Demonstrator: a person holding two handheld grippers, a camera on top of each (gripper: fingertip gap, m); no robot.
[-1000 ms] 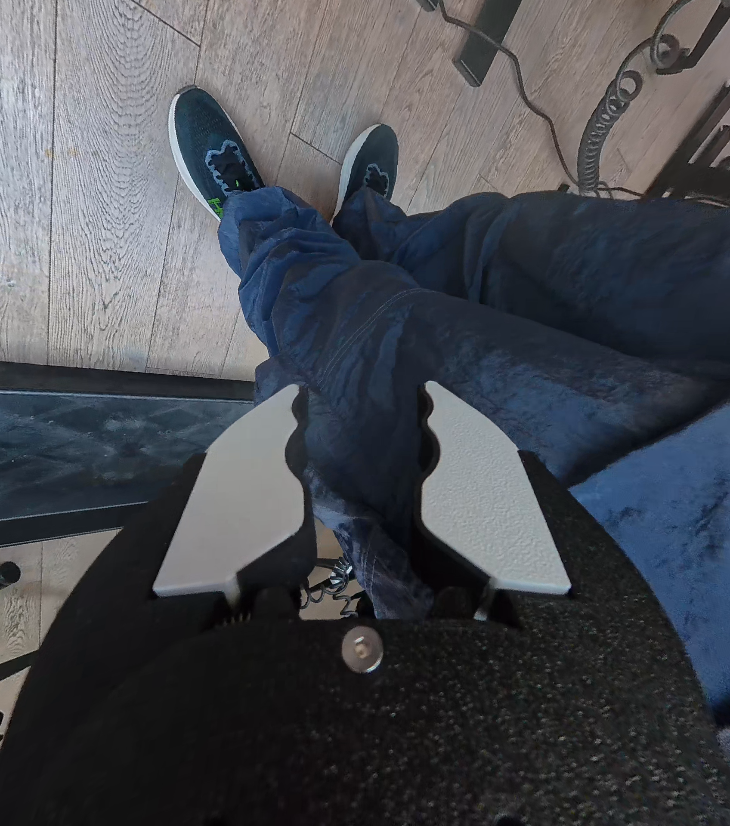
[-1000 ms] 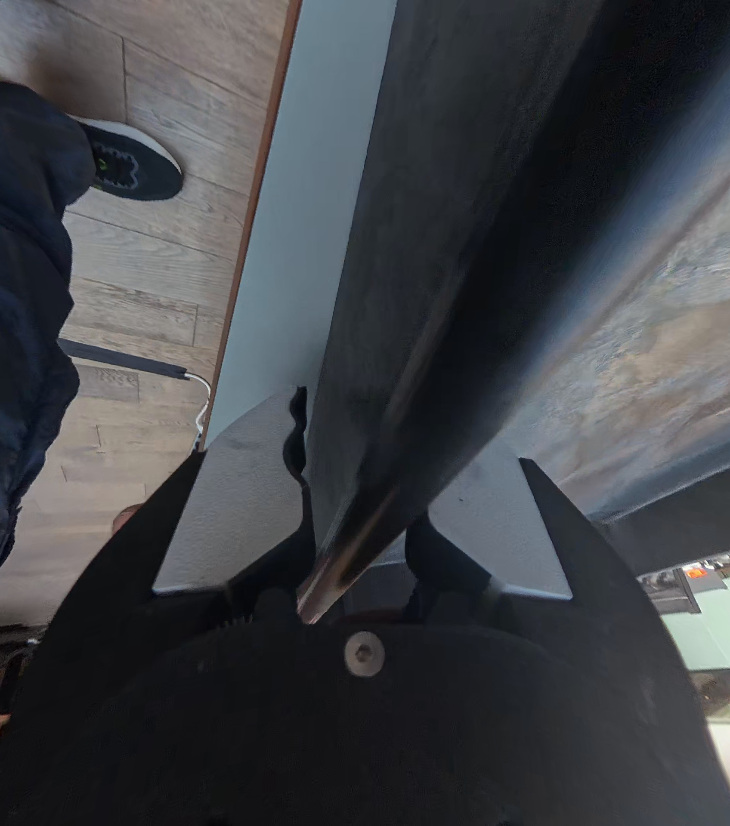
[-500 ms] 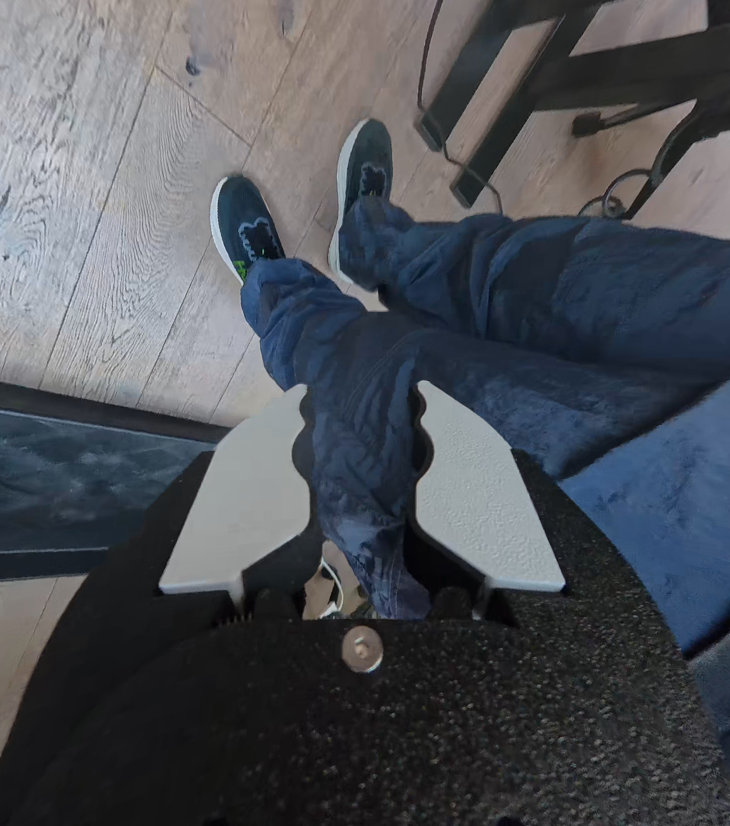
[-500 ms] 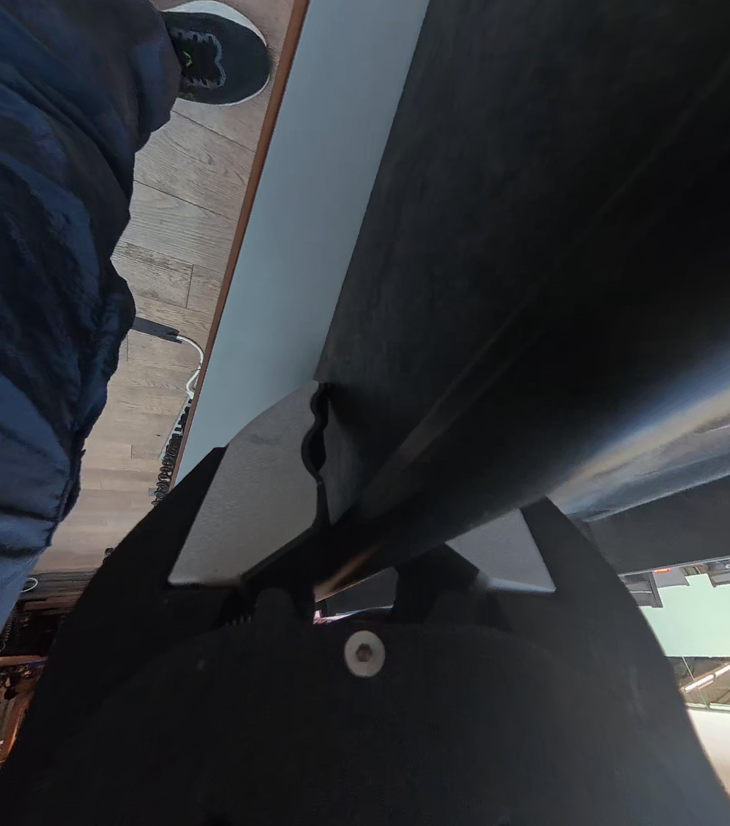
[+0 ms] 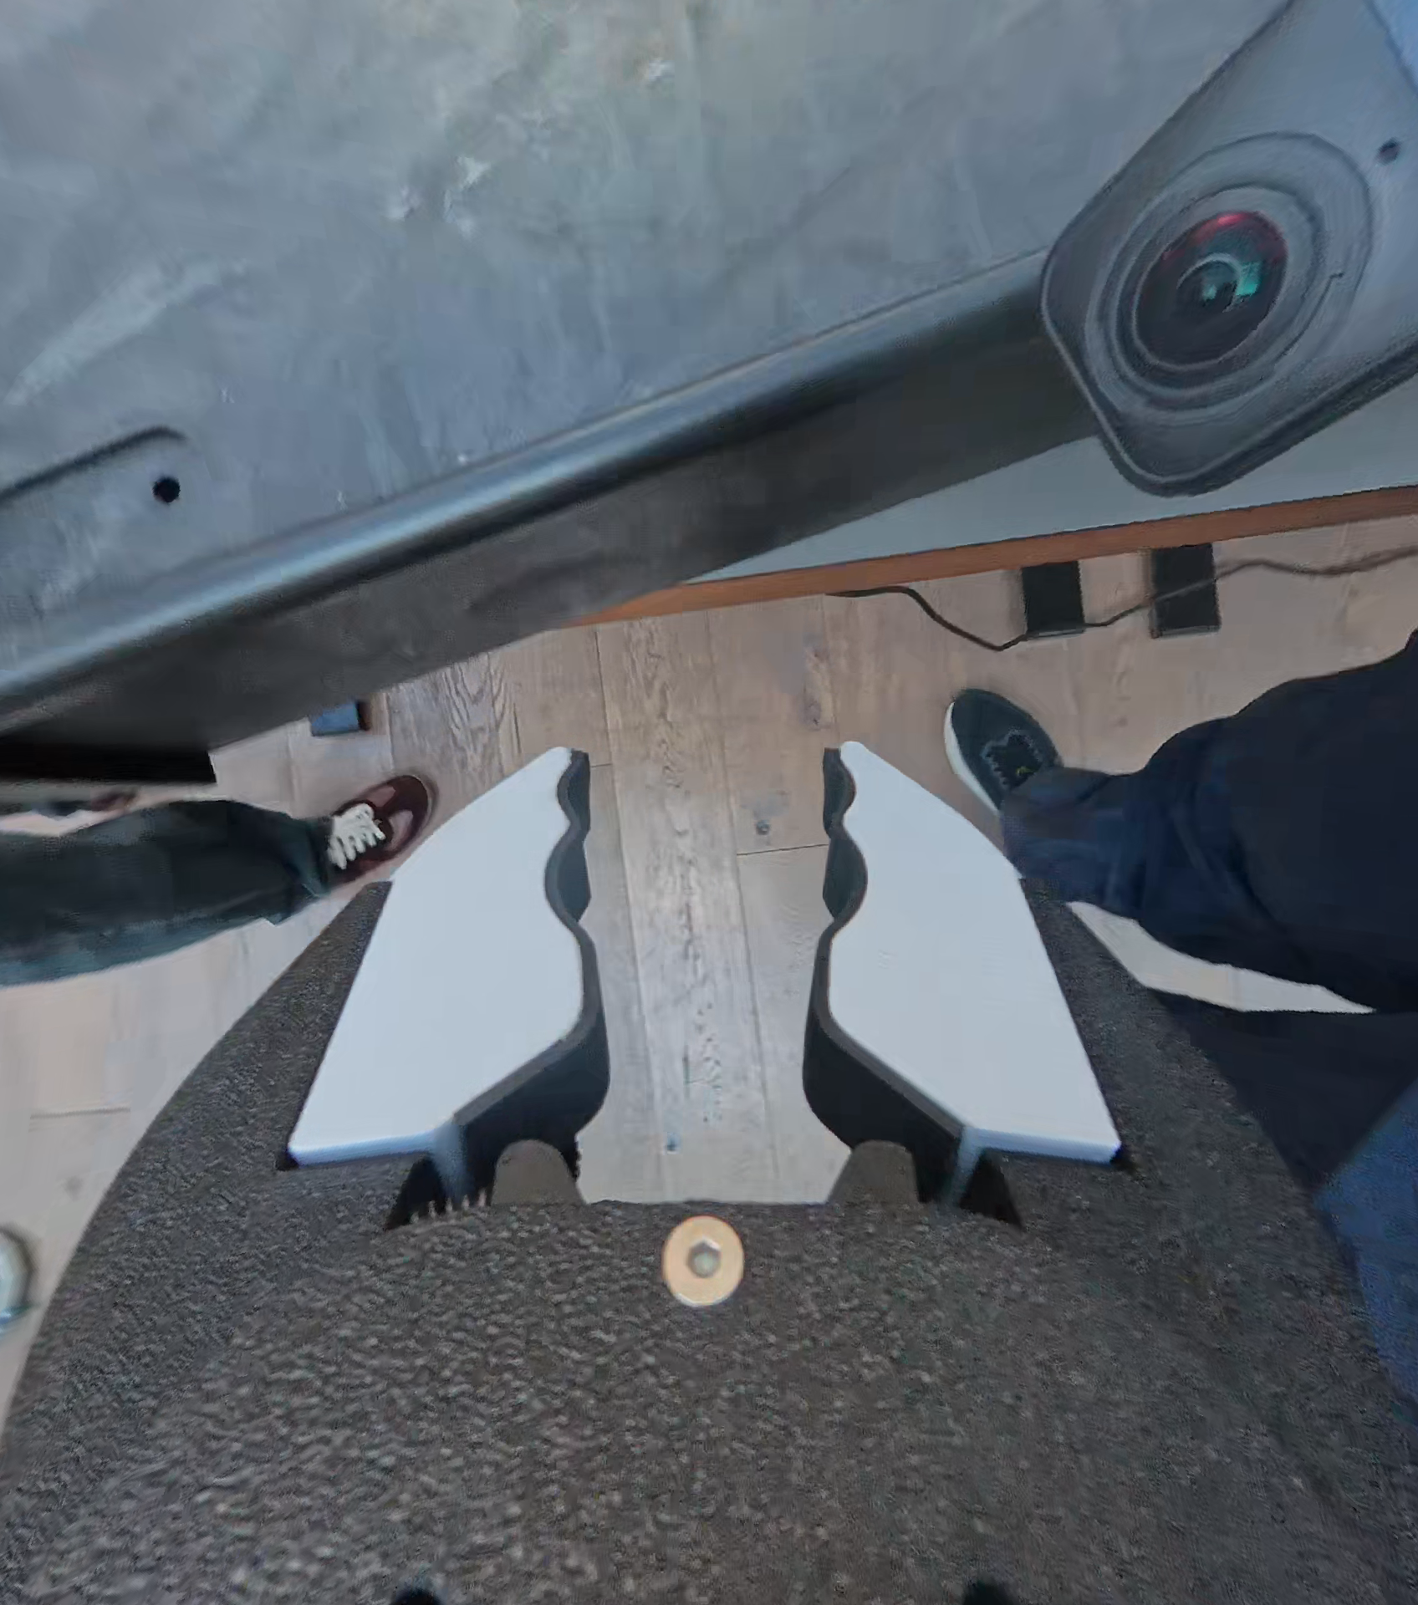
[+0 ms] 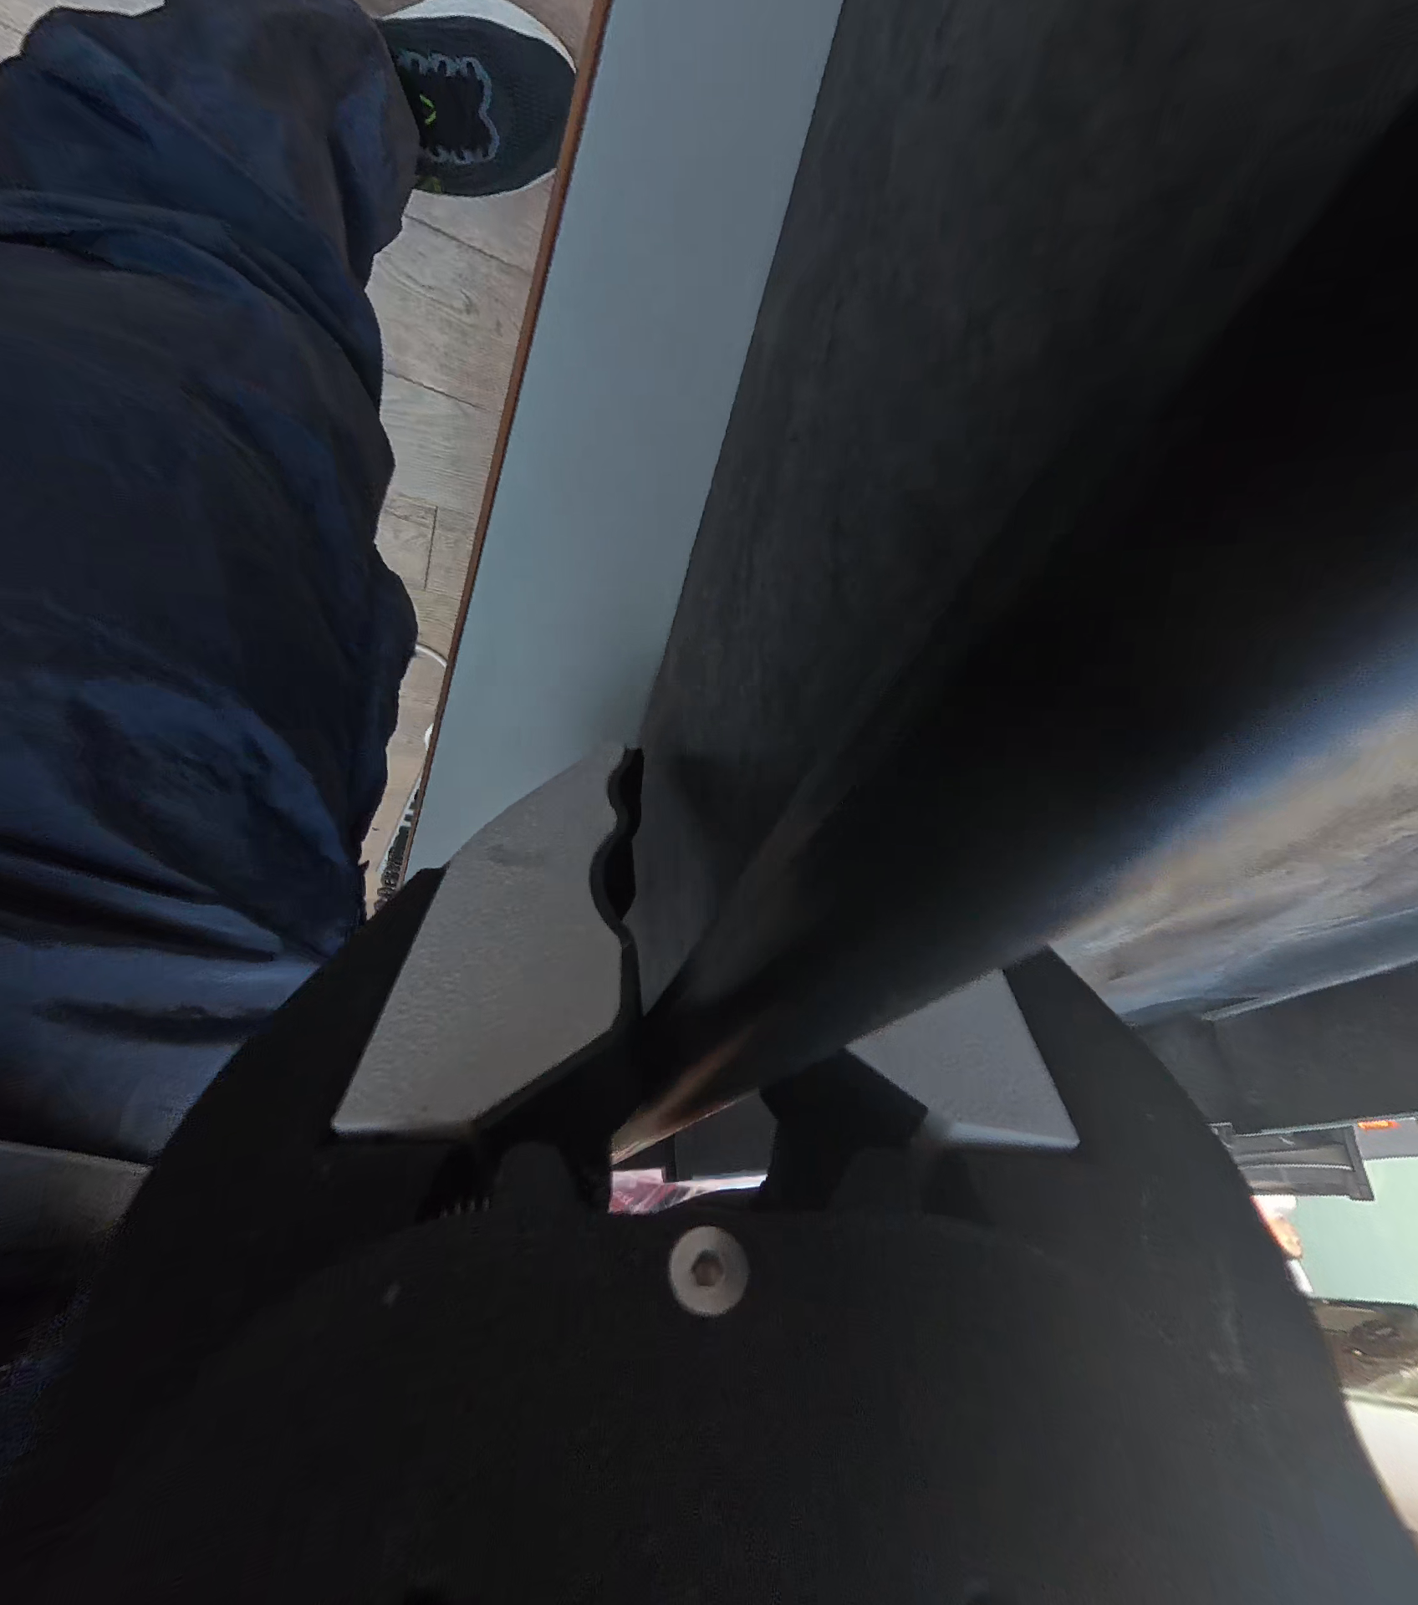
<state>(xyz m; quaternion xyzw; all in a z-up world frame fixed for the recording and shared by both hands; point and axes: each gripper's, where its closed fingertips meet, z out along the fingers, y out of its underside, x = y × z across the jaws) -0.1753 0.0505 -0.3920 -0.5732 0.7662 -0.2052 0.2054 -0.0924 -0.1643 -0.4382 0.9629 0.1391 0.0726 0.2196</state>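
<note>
Hanging above the wooden floor [image 5: 692,938], the left gripper [image 5: 705,782] is holding its two white fingers [image 5: 462,973] spread apart, with only floorboards showing in the gap and nothing between them. Taking that gripper as the landmark: beyond its tips and above it, a dark metal bar [image 5: 445,573] of a table frame is crossing the view, with the grey underside of the table [image 5: 427,174] behind it. To the upper right of the gripper, a small grey camera [image 5: 1227,278] is sitting against that bar. To its right, a leg in dark blue trousers [image 5: 1261,834] is ending in a black shoe [image 5: 996,751] on the floor; to its left, another person's leg is ending in a maroon shoe [image 5: 380,816]. Farther off, a black cable [image 5: 949,621] is lying along the floor by a wall base.

In the right wrist view, the right gripper [image 6: 775,938] is sitting with a dark metal bar [image 6: 992,695] running between its fingers; the near finger [image 6: 506,955] is touching the bar, but the other is mostly hidden, so whether the gripper is clamping it cannot be told. Left of it, blue trousers [image 6: 141,521] are filling the view.
</note>
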